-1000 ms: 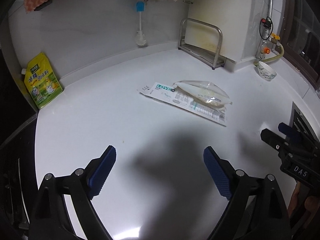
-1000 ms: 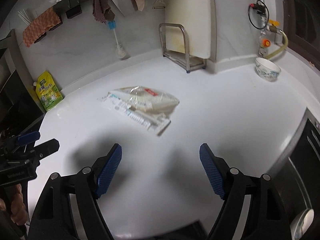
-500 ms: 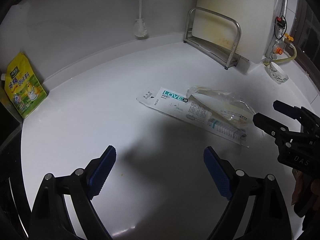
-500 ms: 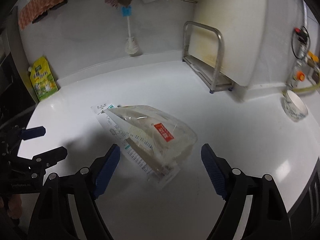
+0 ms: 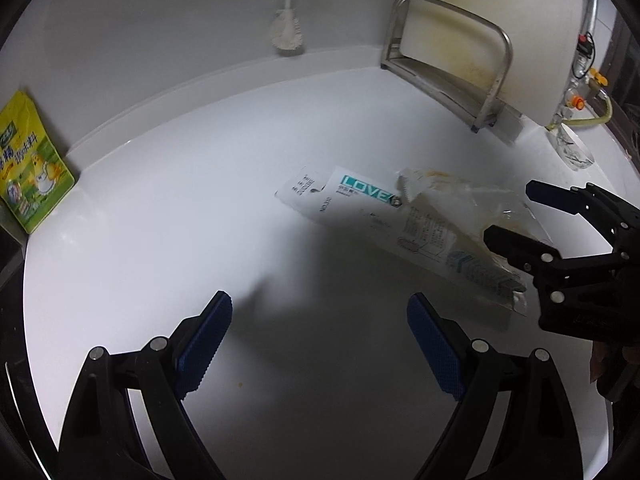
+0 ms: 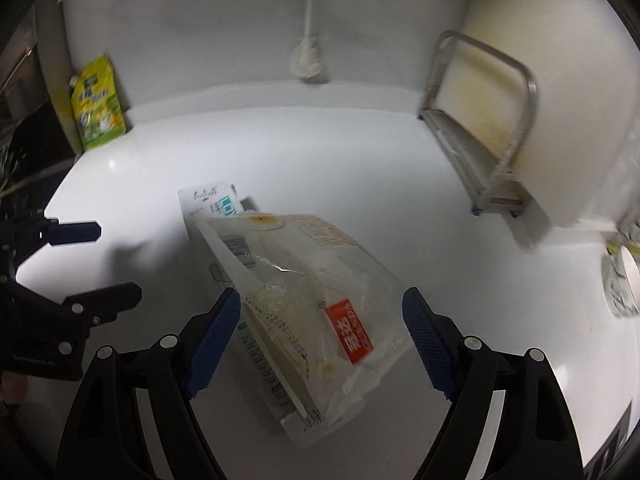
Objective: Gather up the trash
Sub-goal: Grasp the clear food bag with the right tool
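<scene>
Two pieces of trash lie on the white counter [image 5: 200, 220]. One is a flat white packet printed "LOVE" [image 5: 356, 200]; a crumpled clear plastic bag [image 5: 456, 200] with a red label [image 6: 352, 332] rests on top of it. My right gripper [image 6: 322, 304] is open, its blue pads either side of the clear bag [image 6: 304, 276] without pressing on it. In the left wrist view the right gripper [image 5: 512, 216] reaches over the bag's right end. My left gripper [image 5: 318, 320] is open and empty, short of the packet's left end.
A yellow-green pouch [image 5: 28, 172] leans on the wall at far left. A bottle brush [image 5: 286, 28] hangs at the back. A metal rack with a cutting board [image 5: 452, 64] stands back right, and a bowl [image 6: 624, 280] sits beyond it.
Both grippers have moved in towards the trash and lower. The right gripper rolled and now straddles the clear bag. The packet and bag look larger in both views.
</scene>
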The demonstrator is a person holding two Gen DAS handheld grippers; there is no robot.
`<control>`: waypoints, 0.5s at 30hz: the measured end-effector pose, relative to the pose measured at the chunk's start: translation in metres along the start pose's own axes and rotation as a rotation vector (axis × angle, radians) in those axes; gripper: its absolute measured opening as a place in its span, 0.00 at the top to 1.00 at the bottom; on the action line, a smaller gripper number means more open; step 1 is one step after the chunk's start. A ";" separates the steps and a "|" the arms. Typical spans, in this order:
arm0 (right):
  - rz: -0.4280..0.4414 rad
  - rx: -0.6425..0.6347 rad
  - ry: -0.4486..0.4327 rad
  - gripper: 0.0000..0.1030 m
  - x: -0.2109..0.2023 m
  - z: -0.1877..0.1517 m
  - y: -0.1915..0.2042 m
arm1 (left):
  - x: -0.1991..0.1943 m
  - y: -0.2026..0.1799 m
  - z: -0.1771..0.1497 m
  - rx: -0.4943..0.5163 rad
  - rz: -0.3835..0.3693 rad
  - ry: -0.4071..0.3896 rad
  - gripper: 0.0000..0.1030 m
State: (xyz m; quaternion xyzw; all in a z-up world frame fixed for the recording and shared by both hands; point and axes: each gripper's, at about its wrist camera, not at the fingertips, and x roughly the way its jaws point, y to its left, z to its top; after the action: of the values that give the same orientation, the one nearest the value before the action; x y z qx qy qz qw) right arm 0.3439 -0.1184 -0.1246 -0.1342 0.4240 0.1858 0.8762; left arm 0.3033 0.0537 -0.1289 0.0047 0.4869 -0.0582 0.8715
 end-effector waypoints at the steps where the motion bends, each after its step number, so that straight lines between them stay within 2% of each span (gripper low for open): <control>1: 0.001 -0.006 0.004 0.23 0.003 0.000 0.000 | 0.001 0.001 0.001 -0.002 0.003 0.002 0.15; 8: -0.028 -0.002 -0.007 0.24 0.016 -0.002 -0.001 | 0.004 0.004 0.005 -0.014 0.002 -0.002 0.15; 9: -0.025 0.001 -0.007 0.28 0.018 -0.002 -0.001 | 0.004 0.004 0.005 -0.015 0.001 -0.001 0.15; 10: -0.022 0.004 -0.004 0.37 0.019 -0.002 -0.001 | 0.005 0.003 0.005 -0.017 -0.001 0.001 0.15; 12: -0.024 0.010 0.007 0.48 0.022 -0.003 -0.003 | 0.006 0.002 0.005 -0.018 -0.006 0.003 0.15; 15: -0.016 0.031 0.003 0.58 0.023 -0.005 -0.005 | 0.006 0.000 0.005 -0.015 -0.010 0.003 0.15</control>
State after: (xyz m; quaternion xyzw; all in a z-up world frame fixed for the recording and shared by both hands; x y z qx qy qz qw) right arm 0.3559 -0.1202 -0.1448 -0.1242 0.4269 0.1722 0.8790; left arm 0.3109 0.0528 -0.1317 -0.0043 0.4888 -0.0591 0.8704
